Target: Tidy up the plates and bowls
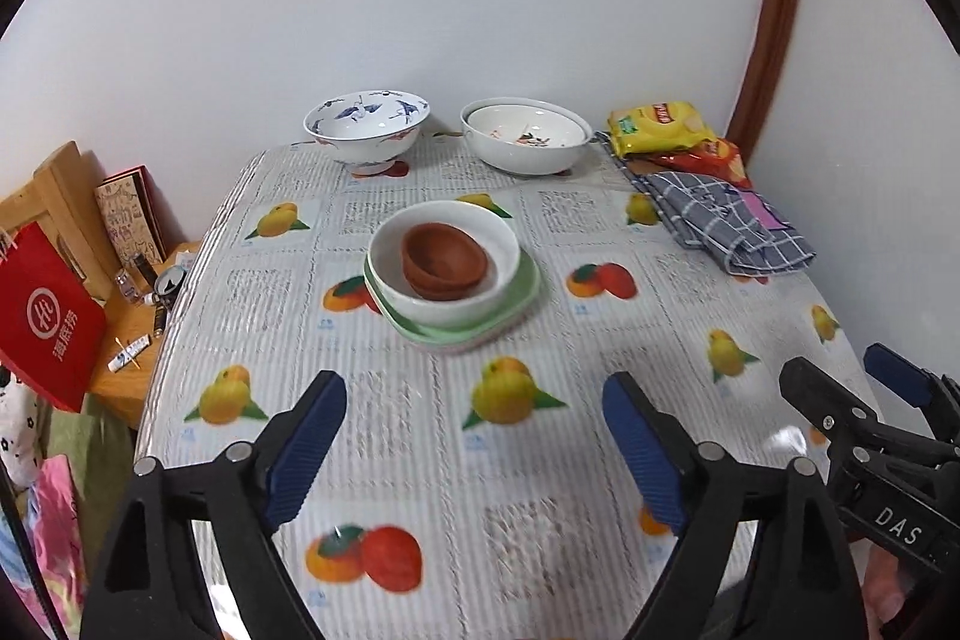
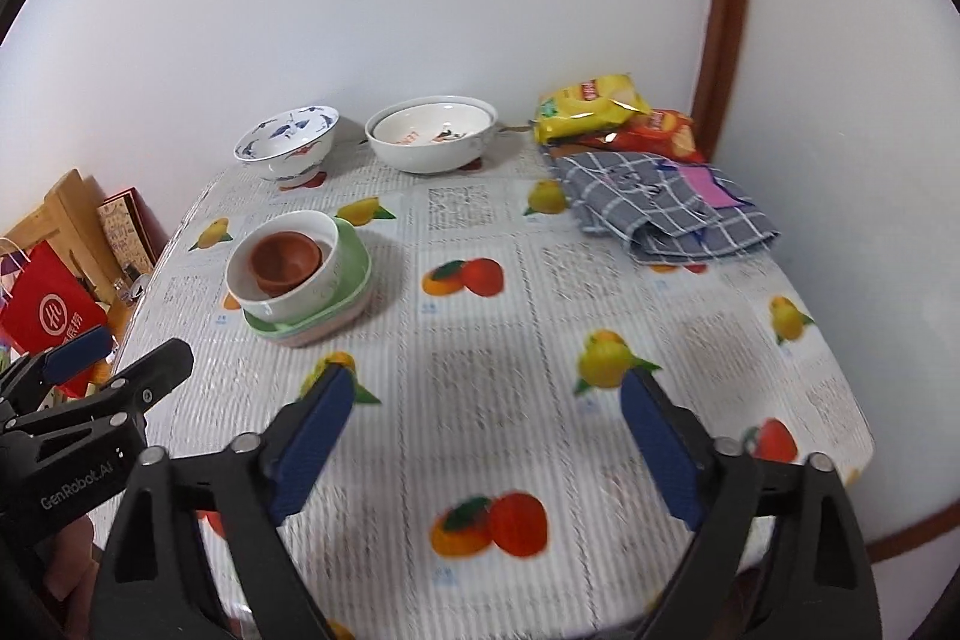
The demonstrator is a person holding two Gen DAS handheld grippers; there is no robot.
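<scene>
Left gripper: jaws wide apart, nothing between them, held above the near part of the table. Right gripper: likewise spread and empty, alongside the left. Mid-table, one finished stack: two brown bowls nested inside one white bowl, seated on green plates, apparently two, with a pinkish edge beneath that cannot be counted. At the far edge, well apart from the stack, one blue-patterned bowl and beside it one large white bowl, possibly doubled; both unstacked. Judged largely complete; the two far bowls outstanding. Two snack bags and one checked cloth far right.
</scene>
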